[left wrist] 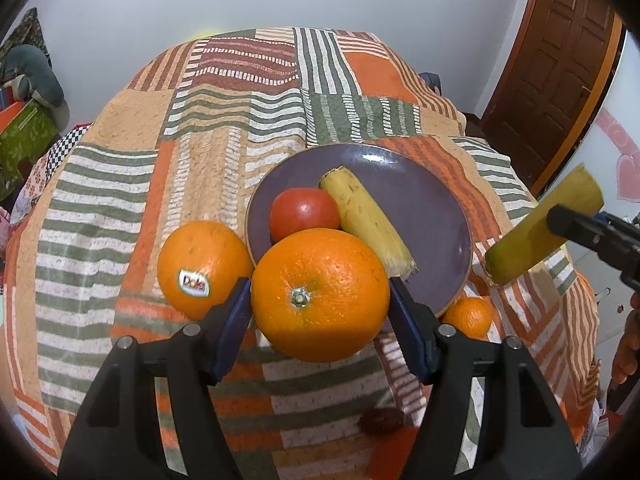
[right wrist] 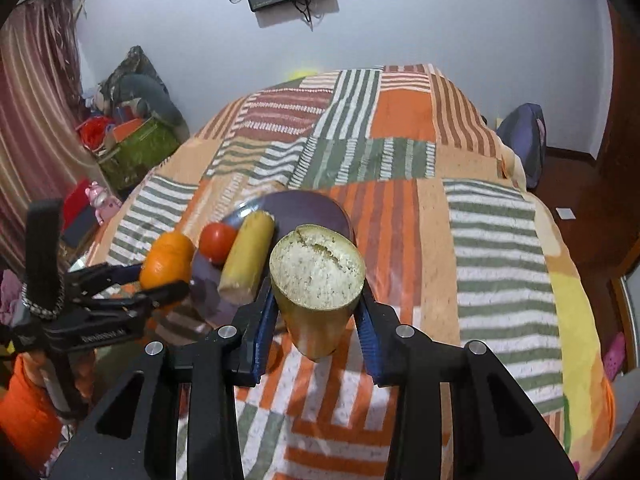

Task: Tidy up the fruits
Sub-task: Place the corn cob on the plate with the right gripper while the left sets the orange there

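Left tool (left wrist: 320, 300) clamped on a big orange (left wrist: 320, 294), held low centre of frame above the bedspread (left wrist: 120, 184), just short of the purple plate (left wrist: 436, 216); I read that as staging it for a drop there. Right tool (right wrist: 318, 304) pinches a cut banana half (right wrist: 318, 280), cut face toward the lens, near the plate's rim. Plate already carries a tomato (left wrist: 304, 210) and another banana half (left wrist: 366, 224). Dole-stickered orange (left wrist: 202, 268) and a small mandarin (left wrist: 468, 316) sit off-plate, not yet sorted.
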A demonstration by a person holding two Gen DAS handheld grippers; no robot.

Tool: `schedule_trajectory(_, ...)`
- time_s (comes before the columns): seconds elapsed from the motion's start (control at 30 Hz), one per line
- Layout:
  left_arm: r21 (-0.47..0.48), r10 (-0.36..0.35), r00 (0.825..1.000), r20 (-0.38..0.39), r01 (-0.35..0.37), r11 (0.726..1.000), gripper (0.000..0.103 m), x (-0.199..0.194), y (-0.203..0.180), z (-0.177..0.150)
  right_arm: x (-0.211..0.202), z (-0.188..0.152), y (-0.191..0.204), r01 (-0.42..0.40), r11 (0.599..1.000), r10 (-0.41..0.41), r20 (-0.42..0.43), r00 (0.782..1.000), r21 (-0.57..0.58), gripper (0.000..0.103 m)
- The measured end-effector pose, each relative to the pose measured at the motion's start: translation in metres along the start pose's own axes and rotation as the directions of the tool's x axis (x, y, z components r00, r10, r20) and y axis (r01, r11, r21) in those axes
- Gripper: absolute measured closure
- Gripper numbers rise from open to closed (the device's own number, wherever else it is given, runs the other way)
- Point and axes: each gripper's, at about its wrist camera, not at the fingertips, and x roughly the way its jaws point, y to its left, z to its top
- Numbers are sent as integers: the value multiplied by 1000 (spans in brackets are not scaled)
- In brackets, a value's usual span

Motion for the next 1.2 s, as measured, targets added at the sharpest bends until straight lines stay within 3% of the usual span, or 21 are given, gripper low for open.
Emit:
schedule_trajectory(0.2, 2, 0, 1000, -12, 0, 1000, 37, 13, -2, 6, 14, 13, 10, -38, 999, 38, -20, 999, -31, 69)
schedule_trajectory(0.47, 16, 3, 1000, -23, -3, 1000, 37, 24, -3, 5, 57, 25, 23, -114, 993, 109, -120, 987, -36, 69)
schedule_trajectory(0.87, 25, -22, 1000, -23, 22, 999, 36, 26, 0, 5, 98, 45, 33, -74, 996, 65, -162, 985, -51, 69)
schedule_trajectory(1.13, 18, -28, 999, -28, 29, 999, 36, 25, 2, 6, 106, 40, 40, -45, 995, 28, -182, 983, -88, 69)
schedule_trajectory(1.2, 11, -27, 999, -24, 27, 1000, 32, 23, 3, 6, 105, 39, 40, -39, 995, 21, -187, 982, -96, 68)
